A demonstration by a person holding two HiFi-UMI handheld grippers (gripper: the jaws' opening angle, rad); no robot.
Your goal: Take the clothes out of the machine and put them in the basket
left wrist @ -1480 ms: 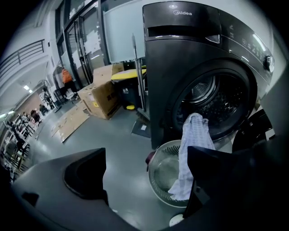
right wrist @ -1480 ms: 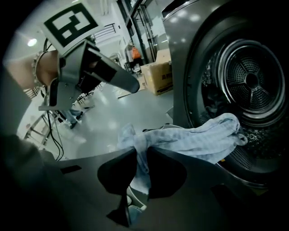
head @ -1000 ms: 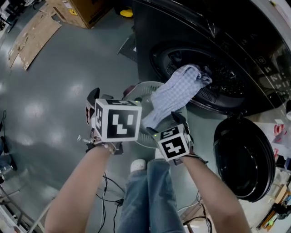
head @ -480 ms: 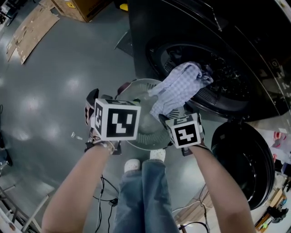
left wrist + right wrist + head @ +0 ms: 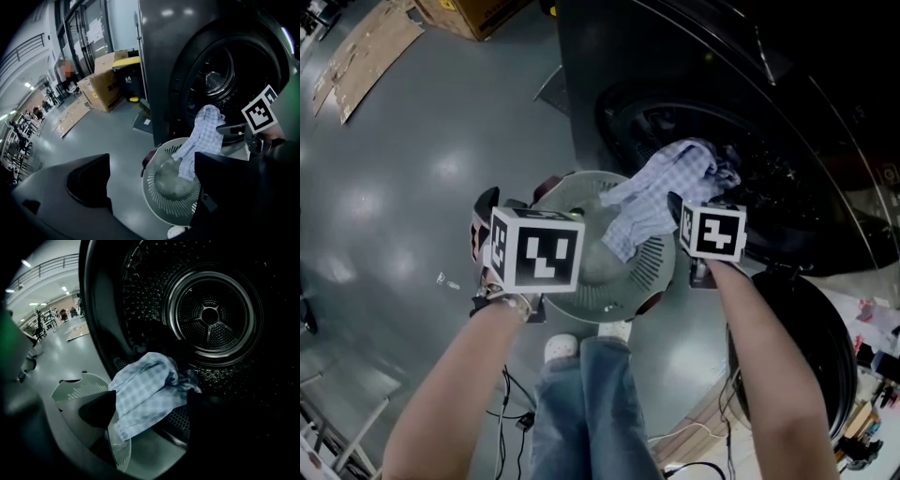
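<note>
A light checked cloth (image 5: 661, 192) hangs over the lip of the black machine's drum (image 5: 741, 159), its lower end inside the round white basket (image 5: 614, 281) on the floor below. My right gripper (image 5: 689, 208) is at the drum mouth, just right of the cloth. In the right gripper view its jaws stand open around the cloth (image 5: 145, 394), which lies beyond the fingertips; nothing is pressed. My left gripper (image 5: 511, 208) hovers left of the basket. It is open and empty in the left gripper view (image 5: 150, 187), with the basket (image 5: 173, 187) seen between its jaws.
The machine's round door (image 5: 797, 347) hangs open at lower right. A dark red item (image 5: 147, 161) sits against the basket's left side. A cardboard box (image 5: 478, 14) and flat cardboard sheets (image 5: 366, 47) lie on the grey floor far left. The person's legs (image 5: 581, 412) stand just behind the basket.
My right gripper has swung right and away from the basket's near rim to the drum opening beside the cloth. The left gripper has sunk a little. The cloth still hangs the same way.
</note>
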